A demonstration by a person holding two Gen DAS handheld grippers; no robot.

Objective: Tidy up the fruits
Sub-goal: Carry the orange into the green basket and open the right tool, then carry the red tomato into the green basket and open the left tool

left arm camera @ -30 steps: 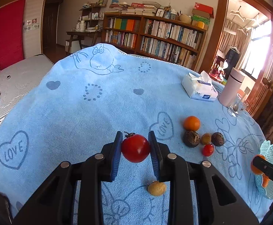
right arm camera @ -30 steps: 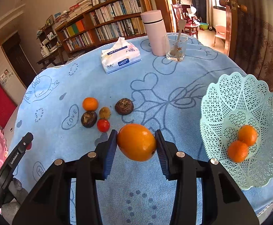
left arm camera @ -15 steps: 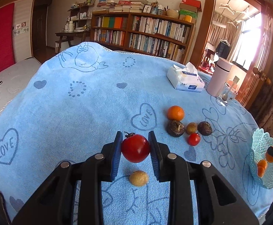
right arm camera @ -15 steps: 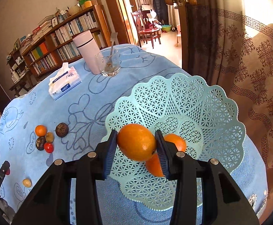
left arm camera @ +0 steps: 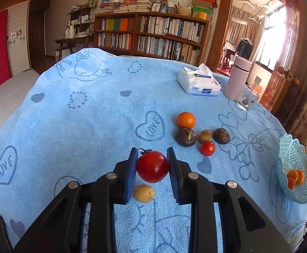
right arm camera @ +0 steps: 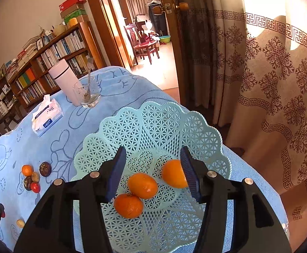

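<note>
living room with bookshelves and patterned curtains, round table (left arm camera: 90, 113) under a blue towel cloth. right gripper (right arm camera: 153, 172) is hanging over the mint lattice basket (right arm camera: 153, 126) at the table's near right edge, jaws opening, nothing pressed between them; three oranges (right arm camera: 142, 185) are sitting loose in the basket, one right beside the right pad. left gripper (left arm camera: 152, 168) is holding a red tomato (left arm camera: 152, 166) clamped narrow between its blue pads, raised over the cloth near the front edge, a small tan fruit (left arm camera: 144, 193) lying on the cloth under it. toward the right side of the table a cluster is waiting: an orange (left arm camera: 186, 119), two dark round fruits (left arm camera: 186, 137), a small brownish one, a cherry tomato (left arm camera: 208, 148). tissue pack, pink flask, glass near the far right edge. tomato is looking smooth, light, thin-skinned, likely slippery and easy to bruise, so gripping gently across its widest middle, stem up, seems best.
</note>
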